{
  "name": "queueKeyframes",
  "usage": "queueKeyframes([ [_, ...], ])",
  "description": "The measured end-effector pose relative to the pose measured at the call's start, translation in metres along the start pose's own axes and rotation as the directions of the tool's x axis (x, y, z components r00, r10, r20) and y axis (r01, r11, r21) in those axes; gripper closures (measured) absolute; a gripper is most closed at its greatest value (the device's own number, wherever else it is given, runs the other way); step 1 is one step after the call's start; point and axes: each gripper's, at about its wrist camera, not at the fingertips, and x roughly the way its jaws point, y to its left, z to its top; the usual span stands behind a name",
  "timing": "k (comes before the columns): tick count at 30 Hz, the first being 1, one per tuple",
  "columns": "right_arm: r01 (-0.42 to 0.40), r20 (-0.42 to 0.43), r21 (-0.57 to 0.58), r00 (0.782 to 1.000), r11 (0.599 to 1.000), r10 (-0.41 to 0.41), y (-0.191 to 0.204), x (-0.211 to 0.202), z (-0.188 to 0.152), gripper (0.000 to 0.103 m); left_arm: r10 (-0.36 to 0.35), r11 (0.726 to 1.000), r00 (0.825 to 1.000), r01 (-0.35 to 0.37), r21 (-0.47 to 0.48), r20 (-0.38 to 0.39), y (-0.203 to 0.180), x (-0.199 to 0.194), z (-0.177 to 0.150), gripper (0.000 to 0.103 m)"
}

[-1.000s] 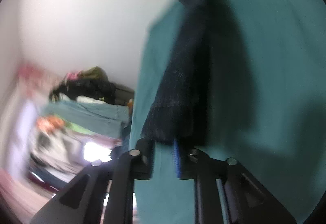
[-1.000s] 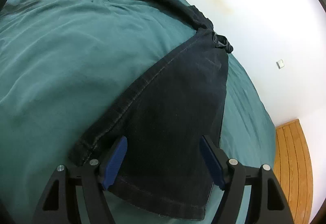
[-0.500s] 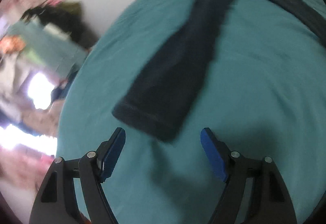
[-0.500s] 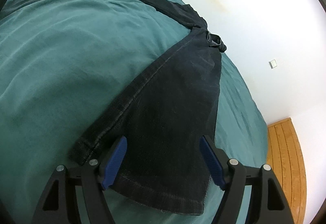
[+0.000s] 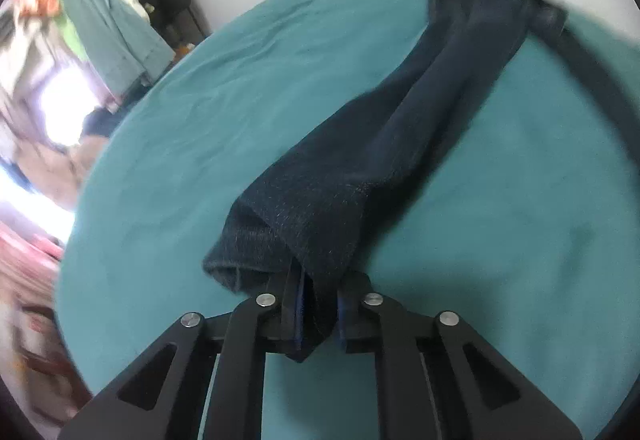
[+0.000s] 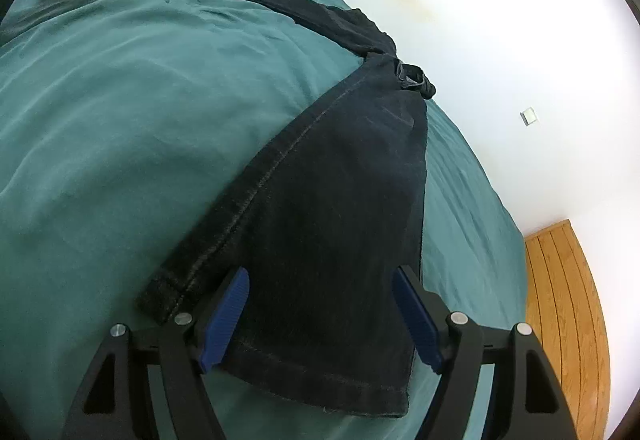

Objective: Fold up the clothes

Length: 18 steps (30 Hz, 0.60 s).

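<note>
The left gripper [image 5: 318, 304], open half a second earlier, had clamped one hem of the jeans [image 5: 400, 128] on the bed [image 5: 200, 120]; the right gripper [image 6: 320, 320] stayed open over the other, suggesting a fold was beginning.

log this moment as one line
left tongs: shut on jeans hem | right tongs: open over other leg | bed

A teal bedsheet [image 6: 120, 112], white wall [image 6: 500, 20], wooden floor [image 6: 568, 300], wall switch [image 6: 529, 116].
</note>
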Motion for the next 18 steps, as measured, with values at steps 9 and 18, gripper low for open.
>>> queueKeyframes([
  [9,-0.007,0.005,-0.017,1.0,1.0,0.007,-0.001,0.001,0.002,0.031,-0.246,0.94,0.968,0.251,-0.233,0.05,0.01,-0.075,0.013,0.093],
  [18,-0.02,-0.008,-0.016,1.0,1.0,0.019,-0.002,-0.002,-0.004,0.029,0.148,0.677,0.969,-0.245,0.694,0.198,-0.05,-0.023,-0.126,0.044],
])
